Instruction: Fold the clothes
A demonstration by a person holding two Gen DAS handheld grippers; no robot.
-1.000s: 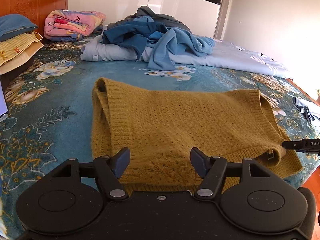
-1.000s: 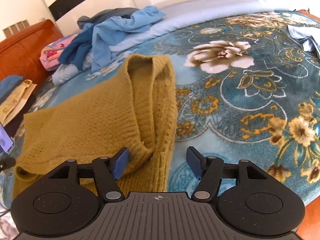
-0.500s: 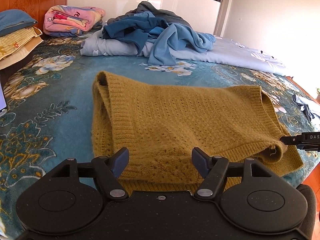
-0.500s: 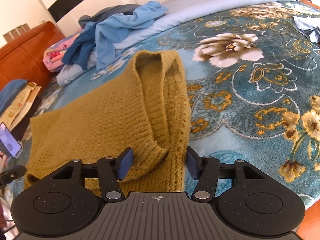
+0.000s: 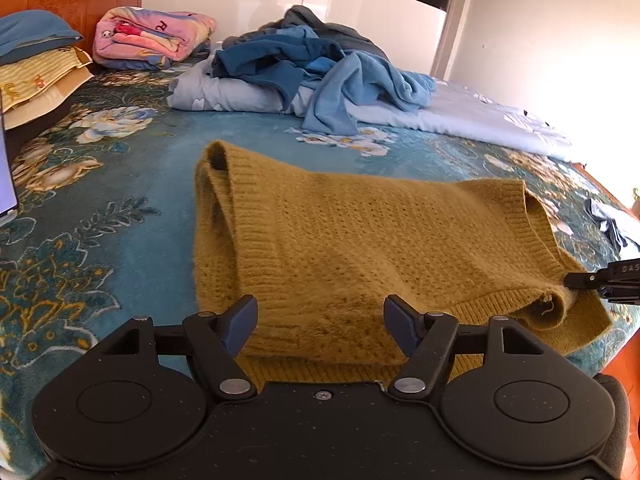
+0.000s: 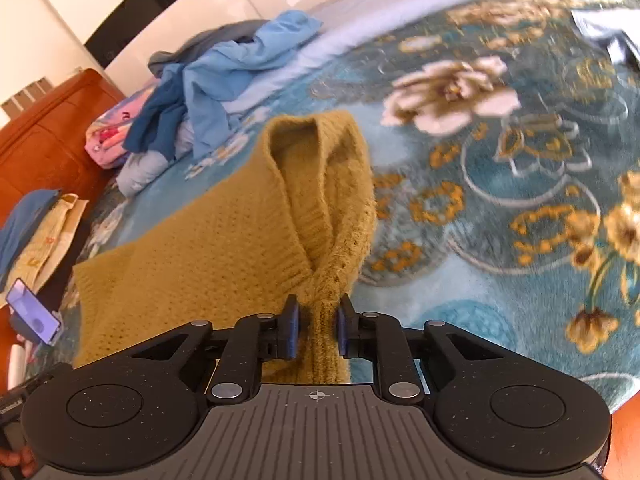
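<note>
A mustard knit sweater lies folded flat on the blue floral bedspread. My left gripper is open, its fingers spread over the sweater's near edge. My right gripper is shut on the sweater, pinching a bunched ribbed edge at its right corner. In the left wrist view the right gripper's tip shows at the sweater's right corner.
A heap of blue clothes lies on a pale sheet at the back. A pink folded blanket and stacked pillows sit by the wooden headboard. A phone stands at the left. A small dark cloth lies at the right edge.
My right gripper has closed on the sweater's right edge, bunching the knit between its fingers. My left gripper has stayed open over the near edge.
</note>
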